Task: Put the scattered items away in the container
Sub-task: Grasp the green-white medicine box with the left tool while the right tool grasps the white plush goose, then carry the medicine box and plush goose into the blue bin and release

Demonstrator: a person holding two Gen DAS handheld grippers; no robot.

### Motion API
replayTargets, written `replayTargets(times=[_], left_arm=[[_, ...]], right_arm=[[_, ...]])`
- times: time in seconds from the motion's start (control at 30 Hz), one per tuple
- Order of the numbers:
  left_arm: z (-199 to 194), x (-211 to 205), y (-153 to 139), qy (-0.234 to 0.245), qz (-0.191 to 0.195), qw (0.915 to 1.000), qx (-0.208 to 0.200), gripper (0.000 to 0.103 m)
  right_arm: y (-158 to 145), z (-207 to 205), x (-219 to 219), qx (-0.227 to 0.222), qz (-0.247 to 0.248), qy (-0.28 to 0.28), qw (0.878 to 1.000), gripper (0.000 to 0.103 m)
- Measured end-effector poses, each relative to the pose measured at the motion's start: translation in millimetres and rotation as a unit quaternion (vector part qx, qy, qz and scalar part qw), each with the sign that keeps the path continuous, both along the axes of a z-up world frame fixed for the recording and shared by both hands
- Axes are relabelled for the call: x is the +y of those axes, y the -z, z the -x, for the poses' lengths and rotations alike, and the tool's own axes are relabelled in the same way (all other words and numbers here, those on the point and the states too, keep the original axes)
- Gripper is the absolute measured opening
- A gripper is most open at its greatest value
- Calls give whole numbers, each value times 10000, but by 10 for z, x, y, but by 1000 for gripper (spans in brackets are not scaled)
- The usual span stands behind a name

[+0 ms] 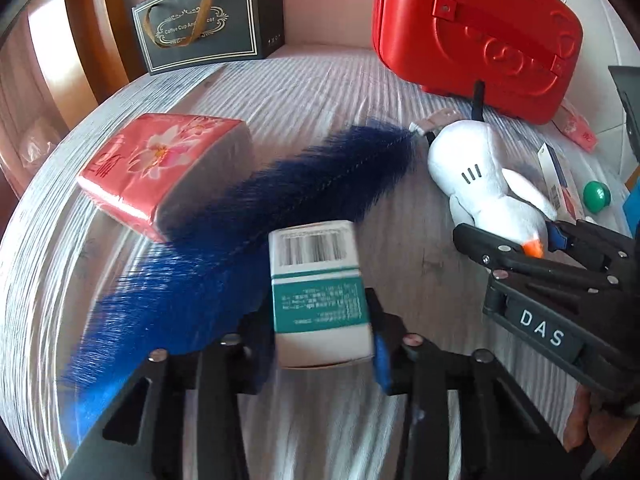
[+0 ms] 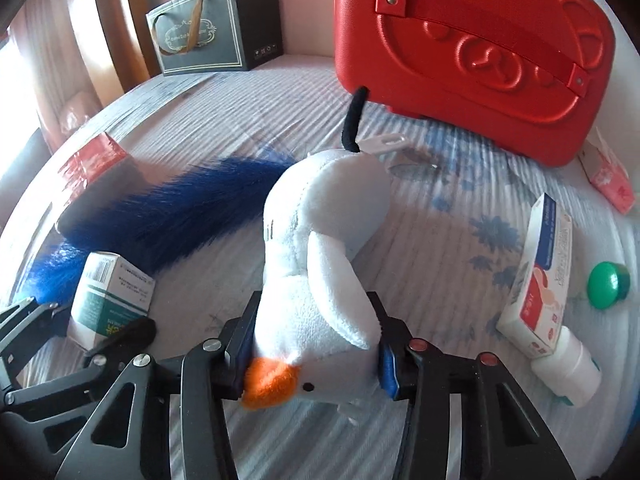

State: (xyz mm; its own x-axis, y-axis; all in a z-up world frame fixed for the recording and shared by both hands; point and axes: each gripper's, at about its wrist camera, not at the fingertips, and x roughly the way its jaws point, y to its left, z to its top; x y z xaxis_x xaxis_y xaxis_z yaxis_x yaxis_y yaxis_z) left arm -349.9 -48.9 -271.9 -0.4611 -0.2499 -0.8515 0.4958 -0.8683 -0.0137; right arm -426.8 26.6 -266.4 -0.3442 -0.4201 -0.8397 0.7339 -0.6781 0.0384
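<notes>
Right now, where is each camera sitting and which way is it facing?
Left wrist: on the left hand-held gripper, angled down at the bed; its fingers clamp a green-and-white box; the right hand-held gripper and some of a hand show at right.
Right wrist: on the right hand-held gripper, angled down; its fingers clamp a white plush goose; the left gripper shows at lower left.
Shared: box, goose, blue feather, red case, dark gift bag.

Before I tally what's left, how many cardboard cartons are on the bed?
2: green-and-white carton in the left claw; red-and-white carton leaning on a white bottle. Others may be hidden.
</notes>
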Motion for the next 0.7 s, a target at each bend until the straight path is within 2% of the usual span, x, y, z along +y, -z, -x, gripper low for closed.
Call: replayTargets(times=[0.13,0.33,0.7], left_arm=[[-142,69,-139,74,66,9999,85,36],[-416,166,-488,125,-29,9991,410,36],[-906,446,-1290,368,367,9922,1129,36]], right_arm=[[-79,-134,127,-140,83,-109,9998,47],[-389,-426,398,-120,311,-135,9994,47],[-1239,-1021,931,439,779,96,9960,47]])
